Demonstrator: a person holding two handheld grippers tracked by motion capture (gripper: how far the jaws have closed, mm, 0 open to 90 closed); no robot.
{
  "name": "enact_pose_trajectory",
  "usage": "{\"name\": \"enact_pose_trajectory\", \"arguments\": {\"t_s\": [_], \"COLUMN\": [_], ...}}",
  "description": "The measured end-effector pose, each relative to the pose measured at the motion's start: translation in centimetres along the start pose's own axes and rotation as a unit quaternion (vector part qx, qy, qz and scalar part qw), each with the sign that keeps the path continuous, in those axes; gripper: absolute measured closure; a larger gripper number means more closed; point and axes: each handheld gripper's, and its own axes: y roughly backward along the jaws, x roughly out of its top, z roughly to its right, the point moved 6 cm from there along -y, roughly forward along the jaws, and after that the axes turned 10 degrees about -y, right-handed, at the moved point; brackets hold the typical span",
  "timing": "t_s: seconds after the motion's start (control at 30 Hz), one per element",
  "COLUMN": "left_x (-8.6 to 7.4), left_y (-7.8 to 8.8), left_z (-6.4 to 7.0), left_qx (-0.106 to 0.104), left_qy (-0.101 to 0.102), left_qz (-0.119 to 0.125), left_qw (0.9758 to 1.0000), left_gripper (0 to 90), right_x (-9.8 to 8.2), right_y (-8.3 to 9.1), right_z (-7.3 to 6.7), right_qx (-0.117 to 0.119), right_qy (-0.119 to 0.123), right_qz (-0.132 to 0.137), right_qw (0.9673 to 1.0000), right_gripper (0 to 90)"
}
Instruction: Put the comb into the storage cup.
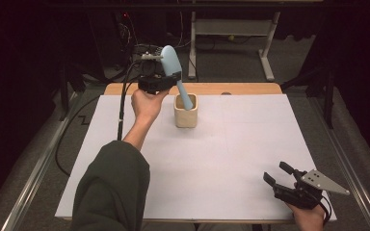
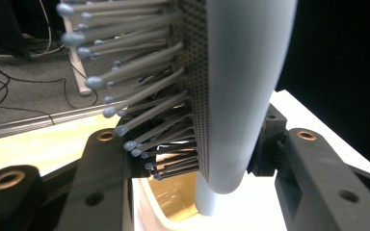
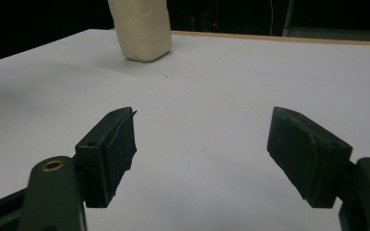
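1. High view: the left gripper [image 1: 166, 77] is clamping a pale blue hairbrush [image 1: 172, 65] by the lower part of its head, up above the far side of the table [image 1: 250, 144]. The brush is tilting, head up, and its handle is dipping into the cream cup [image 1: 186, 110] standing on the white sheet. The right gripper [image 1: 275, 174] is resting low at the near right corner, well apart from the cup, jaws spread wide with nothing between them.

2. Left gripper view: the jaws are pressing on the brush from both sides, one against the smooth plastic back, the other at the bristles [image 2: 125, 96]. The handle tip is sitting inside the cup [image 2: 173, 202]; whether it is touching the bottom is hard to tell.

3. Right gripper view: the open gripper [image 3: 202, 154] is facing the cup [image 3: 142, 29] across bare paper.

4. Handling: the brush is probably light and stiff, its back slick, the bristles springy; gripping low on the head or at the neck seems steadiest. The cup looks easy to tip.

5. No brand, label or writing is showing anywhere.
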Motion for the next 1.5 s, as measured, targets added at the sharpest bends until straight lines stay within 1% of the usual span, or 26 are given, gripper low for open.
{"name": "enact_pose_trajectory", "arguments": {"t_s": [0.27,0.73,1.13,1.5], "left_x": [-0.1,-0.6,-1.2,-1.6], "left_y": [-0.7,-1.8,-2.8,-3.3], "left_z": [-0.3,-0.6,-0.4,-0.2], "left_qx": [0.006,0.018,0.019,0.019], "left_qy": [0.007,0.002,-0.003,-0.009], "left_qz": [0.002,-0.008,-0.022,-0.033], "left_qw": [1.0,0.9998,0.9996,0.9993], "left_gripper": [55.2,55.1,55.0,55.0], "right_x": [0.0,0.0,0.0,0.0], "right_y": [0.1,0.0,0.0,0.1], "right_z": [0.0,0.0,0.0,0.0], "right_qx": [0.002,0.003,0.003,0.003], "right_qy": [-0.002,-0.003,-0.001,-0.001], "right_qz": [0.0,-0.002,0.0,-0.001], "right_qw": [1.0,1.0,1.0,1.0], "right_gripper": [26.2,26.2,26.2,26.1]}}
